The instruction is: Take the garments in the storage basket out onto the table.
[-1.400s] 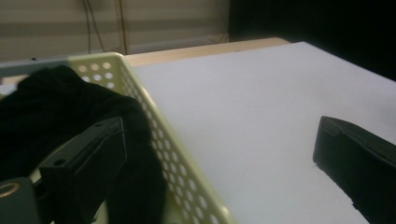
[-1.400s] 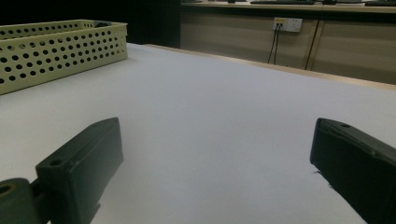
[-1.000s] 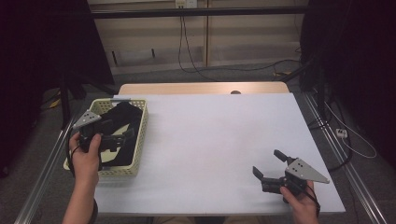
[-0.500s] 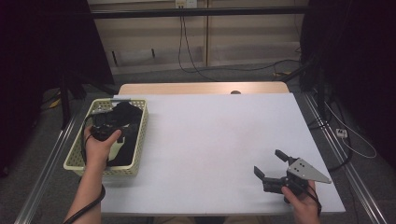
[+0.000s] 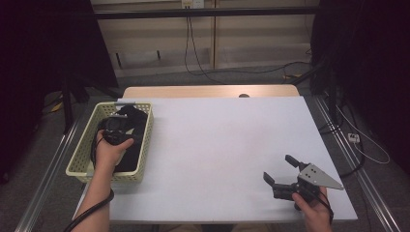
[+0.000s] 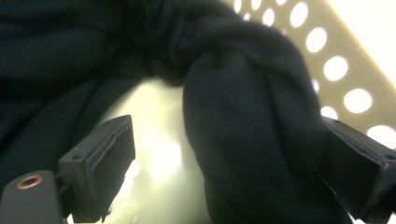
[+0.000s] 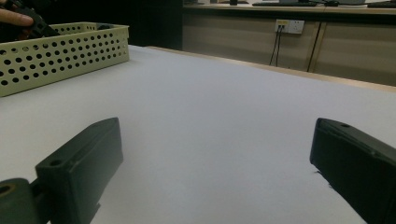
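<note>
A pale yellow perforated basket (image 5: 80, 163) stands at the table's left edge and holds a black cloth (image 5: 133, 147). My left gripper (image 5: 119, 123) is down inside the basket, on top of the cloth. In the left gripper view its jaws stand wide open (image 6: 233, 150), and a thick fold of the black cloth (image 6: 243, 107) lies between them, against the right-hand jaw, with the basket wall (image 6: 346, 70) behind. My right gripper (image 5: 279, 167) rests low over the table's front right, open with nothing between its fingers (image 7: 215, 154). The basket (image 7: 60, 51) is far off to its left.
The white table top (image 5: 222, 135) stretches between basket and right gripper. A wooden strip (image 5: 203, 92) runs along its far edge. Cables (image 5: 203, 53) trail over the floor behind and to the right. Metal rails (image 5: 48, 169) flank the table.
The left hand has moved forward over the basket and lowered its gripper into the black cloth. The right gripper has stayed in place.
</note>
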Demonstrator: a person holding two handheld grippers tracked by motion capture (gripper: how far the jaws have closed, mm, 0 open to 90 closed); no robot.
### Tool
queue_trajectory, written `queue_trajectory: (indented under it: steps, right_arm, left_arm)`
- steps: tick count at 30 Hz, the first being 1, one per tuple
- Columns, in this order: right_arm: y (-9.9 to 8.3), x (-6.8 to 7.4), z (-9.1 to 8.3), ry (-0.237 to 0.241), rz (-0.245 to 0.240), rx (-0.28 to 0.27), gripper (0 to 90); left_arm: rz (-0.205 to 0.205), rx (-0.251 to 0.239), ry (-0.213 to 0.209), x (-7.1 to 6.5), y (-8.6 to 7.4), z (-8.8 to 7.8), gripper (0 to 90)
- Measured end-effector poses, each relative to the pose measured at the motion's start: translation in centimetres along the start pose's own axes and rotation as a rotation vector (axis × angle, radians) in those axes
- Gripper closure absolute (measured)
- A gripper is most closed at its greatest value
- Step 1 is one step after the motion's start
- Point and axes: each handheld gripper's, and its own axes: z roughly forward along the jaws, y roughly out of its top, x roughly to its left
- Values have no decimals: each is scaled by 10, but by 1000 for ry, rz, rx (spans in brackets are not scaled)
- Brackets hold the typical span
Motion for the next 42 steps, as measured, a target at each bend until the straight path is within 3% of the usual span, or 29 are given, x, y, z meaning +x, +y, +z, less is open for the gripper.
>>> queue_trajectory:
  steps: [2, 5, 17, 21, 25, 30, 34, 36, 38, 39, 41, 42]
  right_arm:
    - [0, 0, 0, 1, -5, 1, 24]
    - [0, 1, 0, 3, -2, 1, 25]
    - [0, 1, 1, 7, -3, 3, 25]
    - [0, 1, 0, 8, -4, 3, 25]
    - [0, 1, 1, 7, -3, 4, 25]
    - [0, 1, 1, 10, -3, 3, 25]
    - [0, 1, 2, 7, -4, 5, 25]
    - [0, 1, 1, 8, -3, 1, 25]
    - [-1, 0, 0, 2, 6, -1, 25]
    - [-1, 0, 0, 2, 6, -1, 25]
    - [-1, -1, 0, 0, 14, -3, 25]
    - [-1, -2, 0, -1, 15, -3, 25]
  left_arm:
    - [39, 35, 5, -1, -2, 6, 103]
    - [20, 41, 4, 0, -3, 7, 127]
    - [14, 80, -31, -2, -6, 12, 298]
    - [23, 90, -74, -5, -5, 10, 530]
    - [-16, 101, -101, -4, -5, 9, 620]
    - [-36, 138, -84, -7, 1, 8, 684]
    - [-13, 176, -70, -8, 11, 2, 740]
    - [-3, 167, -53, -4, 16, -5, 744]
    - [-18, 131, -41, 7, 24, -22, 748]
    - [-18, 131, -41, 7, 24, -22, 749]
    - [-23, 113, -9, 16, 28, -30, 749]
    - [-22, 79, 20, 26, 29, -36, 748]
